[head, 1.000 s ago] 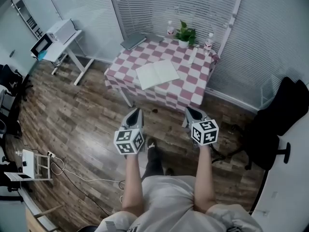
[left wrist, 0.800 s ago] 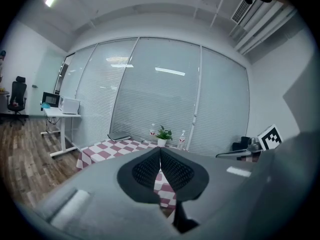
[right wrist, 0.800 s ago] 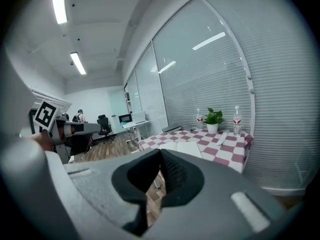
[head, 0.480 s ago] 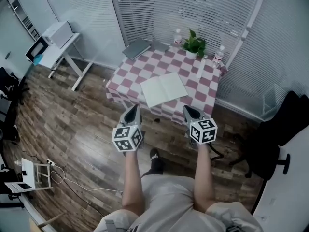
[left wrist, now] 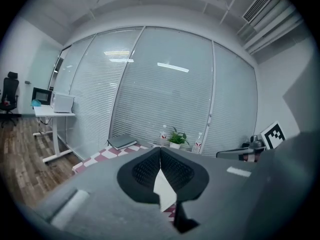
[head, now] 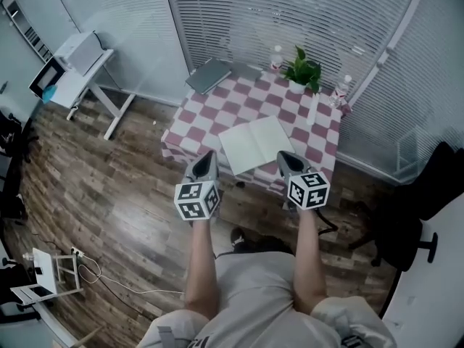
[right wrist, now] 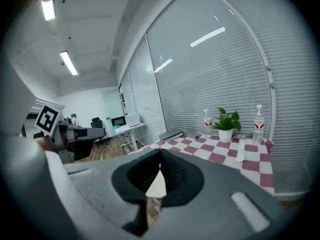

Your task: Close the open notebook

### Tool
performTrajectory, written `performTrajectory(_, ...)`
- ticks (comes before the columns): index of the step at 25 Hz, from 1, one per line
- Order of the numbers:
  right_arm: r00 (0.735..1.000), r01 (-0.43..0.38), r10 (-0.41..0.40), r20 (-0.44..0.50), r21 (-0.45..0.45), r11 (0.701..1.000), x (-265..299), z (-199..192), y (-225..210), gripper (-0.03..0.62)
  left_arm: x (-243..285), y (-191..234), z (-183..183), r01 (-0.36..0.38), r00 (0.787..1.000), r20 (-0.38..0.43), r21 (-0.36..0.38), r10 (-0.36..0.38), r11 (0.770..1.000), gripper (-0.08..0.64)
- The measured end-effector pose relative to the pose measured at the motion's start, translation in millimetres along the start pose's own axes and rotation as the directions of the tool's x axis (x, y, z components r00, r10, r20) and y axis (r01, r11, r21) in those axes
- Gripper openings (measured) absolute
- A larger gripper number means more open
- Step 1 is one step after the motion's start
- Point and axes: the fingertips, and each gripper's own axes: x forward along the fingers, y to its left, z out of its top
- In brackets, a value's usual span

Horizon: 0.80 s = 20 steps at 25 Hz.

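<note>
The desk (head: 212, 113) and the open notebook (head: 257, 143) are nearer than a second ago. In the head view the tips of both grippers now reach the desk's near edge. The notebook lies flat and open at the middle of that edge. The left gripper (head: 209, 155) and right gripper (head: 283, 156) have their jaws pressed fully together, gripping nothing.
</note>
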Motion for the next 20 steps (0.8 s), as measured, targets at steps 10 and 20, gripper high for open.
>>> performTrajectory(10, 0.995, 0.024, -0.024, -0.100, 0.005, 1.000, 53, -31, -16, 0.000, 48, 47, -48, -0.014, 0.996, -0.094, -0.066, 0.007, 0.998, 0.009)
performTrajectory(20, 0.979, 0.036, -0.029, -0.204, 0.031, 0.999, 118, -54, -70, 0.000, 103, 52, -154, 0.033, 0.941, -0.332, -0.099, -0.065, 0.995, 0.009)
